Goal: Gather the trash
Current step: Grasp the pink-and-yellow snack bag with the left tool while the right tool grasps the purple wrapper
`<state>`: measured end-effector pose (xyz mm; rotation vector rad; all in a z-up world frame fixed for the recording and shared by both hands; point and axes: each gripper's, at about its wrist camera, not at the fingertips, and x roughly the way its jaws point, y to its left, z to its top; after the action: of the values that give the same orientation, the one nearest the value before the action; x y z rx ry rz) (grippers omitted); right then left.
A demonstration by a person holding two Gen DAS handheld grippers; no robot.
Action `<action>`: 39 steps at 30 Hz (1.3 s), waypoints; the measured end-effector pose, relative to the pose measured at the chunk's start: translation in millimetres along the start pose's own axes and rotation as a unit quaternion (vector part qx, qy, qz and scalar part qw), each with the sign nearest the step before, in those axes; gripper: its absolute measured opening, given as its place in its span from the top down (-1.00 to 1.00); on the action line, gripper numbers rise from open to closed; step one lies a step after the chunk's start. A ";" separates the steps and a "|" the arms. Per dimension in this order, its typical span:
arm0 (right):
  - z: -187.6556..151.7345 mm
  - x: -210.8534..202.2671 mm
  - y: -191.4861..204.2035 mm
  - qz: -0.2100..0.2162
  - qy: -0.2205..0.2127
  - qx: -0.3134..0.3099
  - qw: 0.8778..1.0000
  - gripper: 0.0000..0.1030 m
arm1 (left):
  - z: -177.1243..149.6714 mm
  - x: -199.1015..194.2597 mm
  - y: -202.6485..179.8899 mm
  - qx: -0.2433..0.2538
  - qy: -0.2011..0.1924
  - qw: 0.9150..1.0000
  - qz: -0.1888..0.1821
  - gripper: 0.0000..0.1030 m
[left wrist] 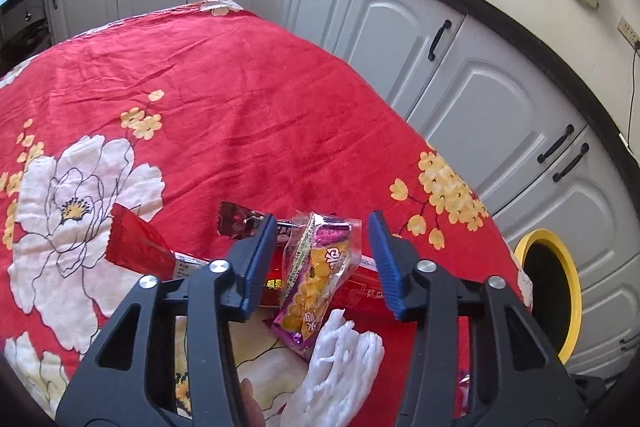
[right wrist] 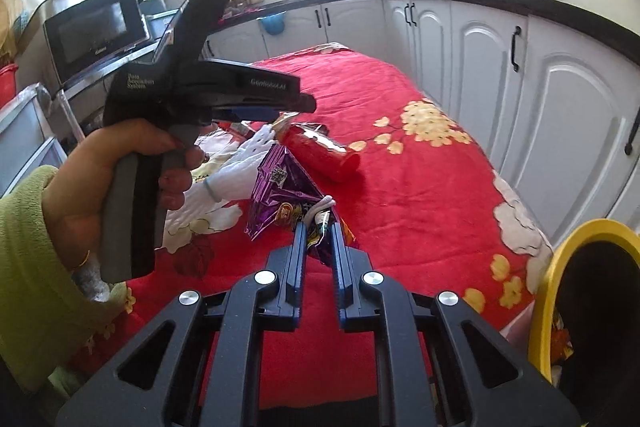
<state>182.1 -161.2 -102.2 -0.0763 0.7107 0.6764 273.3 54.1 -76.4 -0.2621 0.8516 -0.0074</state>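
Observation:
Snack trash lies on a table with a red flowered cloth [left wrist: 224,99]. My left gripper [left wrist: 322,227] is open, its blue fingers on either side of a crumpled purple and yellow wrapper [left wrist: 316,279]. Under it lies a long red packet [left wrist: 136,243], and a white foam net [left wrist: 340,363] lies nearer. My right gripper [right wrist: 319,229] is shut on the corner of a purple snack bag [right wrist: 280,197] and holds it just above the cloth. The left gripper [right wrist: 280,109] shows there over the red packet [right wrist: 320,151].
A bin with a yellow rim [left wrist: 556,291] stands by the table's right edge, also in the right wrist view [right wrist: 560,275]. White cabinets [left wrist: 460,75] under a black counter run along the right. A microwave [right wrist: 96,27] stands at the left.

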 end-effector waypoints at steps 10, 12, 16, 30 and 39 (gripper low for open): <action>1.5 -17.4 -8.4 0.003 -0.018 0.027 0.999 0.78 | -1.9 -13.8 1.7 -0.008 -0.024 1.000 -0.011 0.58; 1.7 -19.2 -7.6 0.003 -0.021 0.028 0.999 0.78 | -1.9 -22.6 0.1 -0.007 -0.034 0.999 -0.016 0.59; 4.3 -24.8 -7.0 0.004 -0.027 0.029 0.999 0.78 | -0.7 -40.2 -4.0 -0.005 -0.052 0.998 -0.027 0.60; 9.5 -61.9 -13.8 -0.006 -0.059 0.041 0.997 0.78 | -8.9 -90.6 -37.0 0.019 -0.095 0.993 -0.065 0.60; 13.3 -87.3 -26.3 -0.020 -0.082 0.046 0.995 0.78 | -16.2 -110.6 -67.4 0.047 -0.111 0.989 -0.085 0.60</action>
<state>156.9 -225.8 -41.5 0.0499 0.5796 0.6041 194.8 -2.6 11.1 -0.2417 0.6028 -0.1749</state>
